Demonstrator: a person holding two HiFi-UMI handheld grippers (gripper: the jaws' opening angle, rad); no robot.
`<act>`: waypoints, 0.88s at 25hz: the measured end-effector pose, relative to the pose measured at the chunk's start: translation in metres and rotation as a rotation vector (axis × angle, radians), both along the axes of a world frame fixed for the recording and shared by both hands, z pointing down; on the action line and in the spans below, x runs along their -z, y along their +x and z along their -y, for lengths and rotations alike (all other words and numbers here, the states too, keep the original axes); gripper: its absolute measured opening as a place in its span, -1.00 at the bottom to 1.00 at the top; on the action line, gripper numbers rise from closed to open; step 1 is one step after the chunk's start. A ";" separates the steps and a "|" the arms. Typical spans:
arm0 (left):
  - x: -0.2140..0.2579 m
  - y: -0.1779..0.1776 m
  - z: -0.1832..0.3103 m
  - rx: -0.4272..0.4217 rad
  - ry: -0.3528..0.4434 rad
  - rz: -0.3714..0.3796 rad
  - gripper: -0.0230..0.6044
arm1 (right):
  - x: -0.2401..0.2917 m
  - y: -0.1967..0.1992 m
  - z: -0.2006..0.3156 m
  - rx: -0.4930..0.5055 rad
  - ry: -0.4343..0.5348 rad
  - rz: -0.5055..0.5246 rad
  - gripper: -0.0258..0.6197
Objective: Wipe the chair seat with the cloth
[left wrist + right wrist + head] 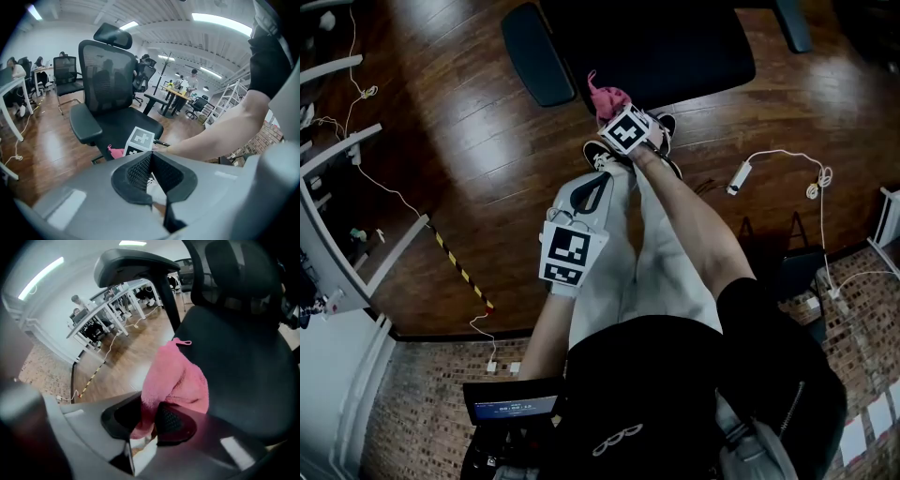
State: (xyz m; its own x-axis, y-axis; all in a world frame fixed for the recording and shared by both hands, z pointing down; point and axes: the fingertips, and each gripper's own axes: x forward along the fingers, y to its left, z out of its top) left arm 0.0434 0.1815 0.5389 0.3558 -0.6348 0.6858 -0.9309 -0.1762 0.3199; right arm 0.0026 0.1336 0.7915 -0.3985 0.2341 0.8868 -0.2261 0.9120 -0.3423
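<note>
Pinching pink cloth (176,380) with right gripper (150,420) over front edge of black chair seat (243,362); left gripper (151,161) pressed together, empty — wood floor (459,122) below, office desks (108,301) beyond.

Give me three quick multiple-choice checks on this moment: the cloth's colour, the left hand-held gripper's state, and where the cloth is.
1. What colour is the cloth?
A. pink
B. white
C. blue

2. How is the left hand-held gripper?
A. wide open
B. shut on the cloth
C. shut, empty

3. Where is the cloth?
A. clamped in the right hand-held gripper, at the chair seat's edge
B. lying loose on the seat
C. in the left hand-held gripper

Answers:
1 A: it shows pink in both the head view and the right gripper view.
2 C: its jaws meet with nothing between them.
3 A: the right jaws pinch its lower end beside the black seat.
</note>
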 end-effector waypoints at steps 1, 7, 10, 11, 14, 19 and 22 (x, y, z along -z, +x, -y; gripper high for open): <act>-0.001 -0.004 -0.004 0.003 -0.002 0.004 -0.96 | 0.001 -0.009 -0.007 0.004 -0.015 0.019 -0.69; 0.008 -0.018 -0.009 0.001 0.006 0.033 -0.96 | 0.014 -0.009 -0.005 -0.012 -0.015 0.062 -0.69; 0.029 -0.021 -0.011 0.014 0.011 0.020 -0.96 | 0.046 0.031 -0.001 -0.083 -0.034 0.075 -0.69; 0.036 -0.023 -0.012 0.030 0.008 0.010 -0.96 | 0.061 0.047 -0.001 -0.107 -0.037 0.080 -0.69; 0.060 -0.033 -0.004 0.079 0.024 -0.018 -0.96 | 0.118 0.087 0.009 -0.170 -0.019 0.119 -0.69; 0.097 -0.037 0.030 0.093 0.098 -0.018 -0.96 | 0.216 0.132 0.044 -0.203 0.093 0.179 -0.69; 0.114 -0.018 0.020 0.083 0.085 -0.018 -0.96 | 0.267 0.151 0.023 -0.215 0.073 0.236 -0.69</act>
State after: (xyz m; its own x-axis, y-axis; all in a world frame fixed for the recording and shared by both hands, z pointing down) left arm 0.0258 0.1611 0.4251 0.3115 -0.7180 0.6224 -0.9376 -0.1256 0.3243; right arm 0.1533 0.1106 0.5240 -0.6283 0.0616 0.7756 -0.3383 0.8761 -0.3436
